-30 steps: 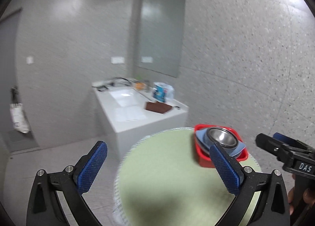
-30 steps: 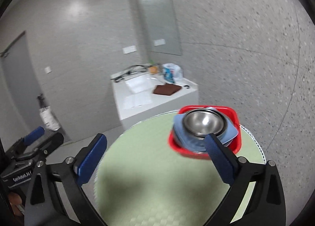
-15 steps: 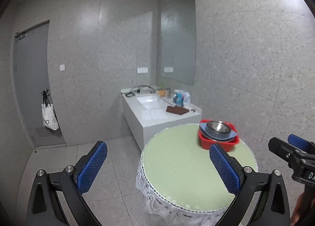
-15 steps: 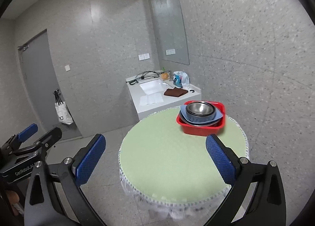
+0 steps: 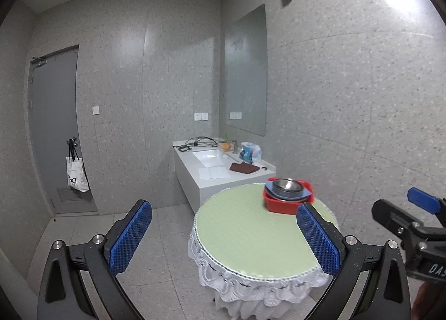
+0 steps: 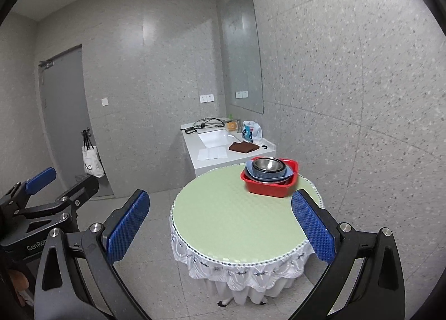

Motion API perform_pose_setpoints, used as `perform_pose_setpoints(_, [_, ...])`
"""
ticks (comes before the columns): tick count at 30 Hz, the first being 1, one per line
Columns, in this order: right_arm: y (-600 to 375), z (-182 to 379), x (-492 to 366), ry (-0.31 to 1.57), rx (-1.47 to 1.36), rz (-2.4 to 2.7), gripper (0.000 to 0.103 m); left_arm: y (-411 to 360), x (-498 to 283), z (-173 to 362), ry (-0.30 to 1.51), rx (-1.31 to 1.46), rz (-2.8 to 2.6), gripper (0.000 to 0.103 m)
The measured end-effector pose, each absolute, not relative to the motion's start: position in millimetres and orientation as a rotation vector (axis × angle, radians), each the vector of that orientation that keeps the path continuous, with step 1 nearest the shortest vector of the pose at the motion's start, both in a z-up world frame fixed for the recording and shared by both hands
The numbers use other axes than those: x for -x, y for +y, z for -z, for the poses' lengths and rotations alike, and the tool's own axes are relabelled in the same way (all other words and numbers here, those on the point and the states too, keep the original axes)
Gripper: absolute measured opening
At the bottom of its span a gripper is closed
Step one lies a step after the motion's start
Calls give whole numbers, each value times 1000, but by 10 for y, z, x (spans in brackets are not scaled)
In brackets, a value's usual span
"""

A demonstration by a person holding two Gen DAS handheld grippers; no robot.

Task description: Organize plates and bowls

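A red basin [image 5: 283, 205] [image 6: 269, 187] stands at the far right of a round green table [image 5: 251, 233] [image 6: 237, 214]. In it lies a light blue plate [image 6: 284, 175] with a steel bowl [image 5: 287, 185] [image 6: 266, 164] stacked on top. My left gripper [image 5: 223, 236] is open and empty, well back from the table. My right gripper [image 6: 220, 222] is open and empty too, also held back from the table. Each gripper shows at the edge of the other's view.
A white vanity with a sink [image 5: 209, 157] stands behind the table against the wall, with a brown cloth [image 5: 244, 167] and a blue packet on it. A grey door [image 5: 53, 130] with a hanging bag is at the left. The floor is tiled.
Both grippers have pulled far back and up from the table; the basin with the stack now looks small and distant. Both stayed open.
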State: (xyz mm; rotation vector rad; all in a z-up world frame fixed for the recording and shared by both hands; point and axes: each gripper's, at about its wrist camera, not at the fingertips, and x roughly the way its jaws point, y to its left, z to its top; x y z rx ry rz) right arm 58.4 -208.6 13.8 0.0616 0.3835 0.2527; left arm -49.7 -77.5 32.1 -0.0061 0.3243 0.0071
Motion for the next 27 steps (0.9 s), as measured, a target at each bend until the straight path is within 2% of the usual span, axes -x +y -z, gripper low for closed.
perform_pose_setpoints(13, [-2548, -221, 307, 361, -42, -241, 103, -1343, 1679, -411, 318, 12, -11, 102])
perform_pose_setpoints(27, [-2699, -371, 736, 297, -36, -232, 103, -1549, 2026, -584, 290, 6, -16, 102])
